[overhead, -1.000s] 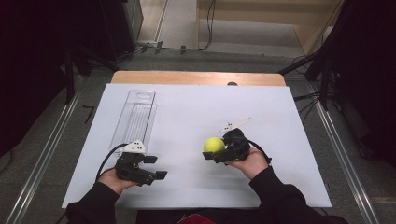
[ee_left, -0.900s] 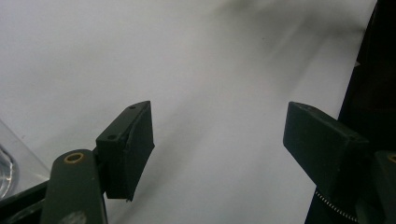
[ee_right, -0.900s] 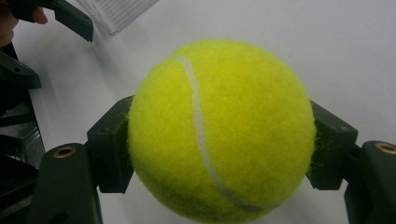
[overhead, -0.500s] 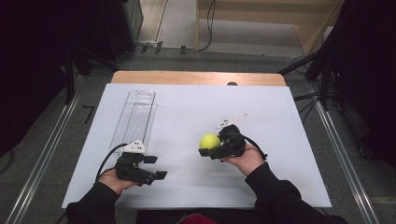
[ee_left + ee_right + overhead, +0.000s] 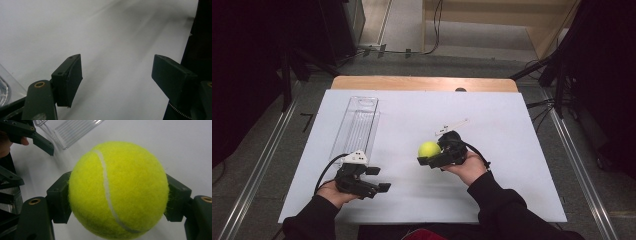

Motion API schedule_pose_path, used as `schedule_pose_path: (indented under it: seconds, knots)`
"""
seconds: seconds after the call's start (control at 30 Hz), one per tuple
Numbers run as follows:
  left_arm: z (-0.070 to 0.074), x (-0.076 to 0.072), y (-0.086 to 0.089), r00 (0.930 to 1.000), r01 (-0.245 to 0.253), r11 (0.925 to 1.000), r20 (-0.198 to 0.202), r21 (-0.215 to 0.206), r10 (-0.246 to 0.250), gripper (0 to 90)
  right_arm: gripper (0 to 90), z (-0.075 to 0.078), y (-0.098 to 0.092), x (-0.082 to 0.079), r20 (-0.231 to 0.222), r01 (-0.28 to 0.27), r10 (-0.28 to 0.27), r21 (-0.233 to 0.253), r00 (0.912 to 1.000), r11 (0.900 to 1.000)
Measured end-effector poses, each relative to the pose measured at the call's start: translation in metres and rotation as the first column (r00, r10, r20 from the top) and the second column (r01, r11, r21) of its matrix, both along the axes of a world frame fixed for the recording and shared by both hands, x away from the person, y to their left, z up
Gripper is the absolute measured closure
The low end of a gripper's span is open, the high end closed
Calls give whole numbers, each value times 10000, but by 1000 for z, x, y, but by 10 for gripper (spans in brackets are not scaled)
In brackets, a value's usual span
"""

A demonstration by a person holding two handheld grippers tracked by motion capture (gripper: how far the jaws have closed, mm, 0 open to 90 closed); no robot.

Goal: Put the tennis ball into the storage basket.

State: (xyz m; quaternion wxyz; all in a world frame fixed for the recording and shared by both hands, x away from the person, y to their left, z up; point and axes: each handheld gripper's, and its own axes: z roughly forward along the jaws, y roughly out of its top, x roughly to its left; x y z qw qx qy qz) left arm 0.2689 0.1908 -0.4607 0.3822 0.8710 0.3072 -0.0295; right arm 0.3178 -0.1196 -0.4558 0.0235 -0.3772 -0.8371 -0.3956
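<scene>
Nearest the person, at the lower left of the high view, the left hand [image 5: 329, 192] holds the black left gripper [image 5: 374, 179] low over the white table covering [image 5: 512, 130]. Its jaws are spread wide with nothing between them; in the left gripper view the left gripper [image 5: 117, 75] frames bare white surface. A black cable loops from it back toward the dark sleeve.

A little farther in and to the right, the right hand [image 5: 469, 167] holds the black right gripper [image 5: 432, 154], which pinches a fuzzy yellow-green tennis ball [image 5: 429, 149] with a white seam. In the right gripper view the tennis ball [image 5: 117, 190] sits squarely between the jaw pads of the right gripper [image 5: 117, 195], one pad pressed to each side.

Beyond the left gripper lies a long clear plastic tube-shaped container [image 5: 357, 125], stretching away across the covering. At the far edge a strip of light wooden tabletop [image 5: 422, 83] shows.
</scene>
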Motion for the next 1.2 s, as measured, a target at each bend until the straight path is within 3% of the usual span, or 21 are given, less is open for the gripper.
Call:
schedule_pose_path:
  seconds: [1.2]
  knots:
    - [-2,1,2,10000,-80,10000,4,-12,80,252,232,6,41,21,288,-485,484,37,9984,9988]
